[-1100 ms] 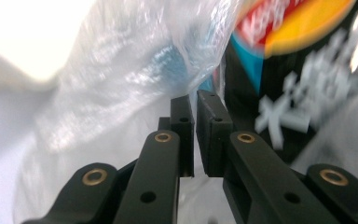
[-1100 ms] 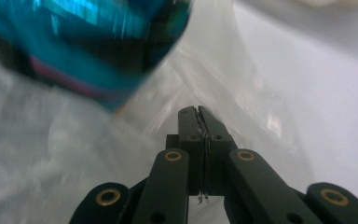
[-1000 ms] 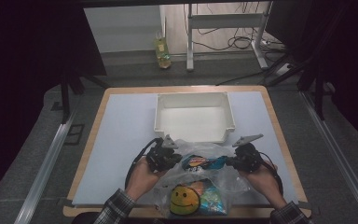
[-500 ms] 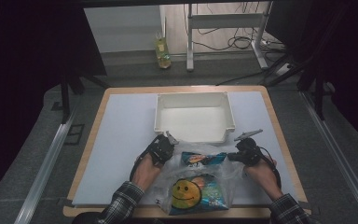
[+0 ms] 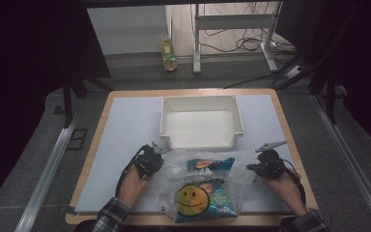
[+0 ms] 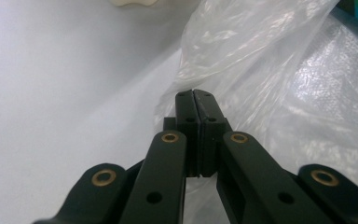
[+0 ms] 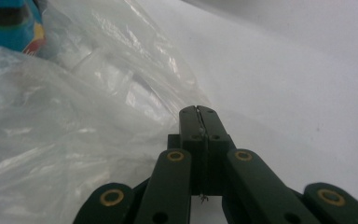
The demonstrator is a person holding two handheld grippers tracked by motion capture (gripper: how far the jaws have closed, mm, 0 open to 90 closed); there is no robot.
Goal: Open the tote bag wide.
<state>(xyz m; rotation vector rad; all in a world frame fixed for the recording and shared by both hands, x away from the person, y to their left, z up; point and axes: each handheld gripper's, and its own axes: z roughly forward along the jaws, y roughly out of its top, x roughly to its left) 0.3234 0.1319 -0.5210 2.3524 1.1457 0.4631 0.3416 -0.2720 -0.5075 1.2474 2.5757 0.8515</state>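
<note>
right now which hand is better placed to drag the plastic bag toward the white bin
Left, probably. The left gripper is shut on the edge of the plastic bag and sits just off the near left corner of the white bin. The right gripper, also shut on the bag, is farther out to the side.

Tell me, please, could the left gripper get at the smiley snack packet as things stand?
Probably not directly: the smiley snack packet lies inside the clear plastic bag, whose film covers it, and the left gripper is shut on the bag's left edge.

High view looks forward and down over the table point(image 5: 125, 121); both gripper views sit low and close, sharing the plastic bag point(image 5: 174, 169) at six o'clock.
</note>
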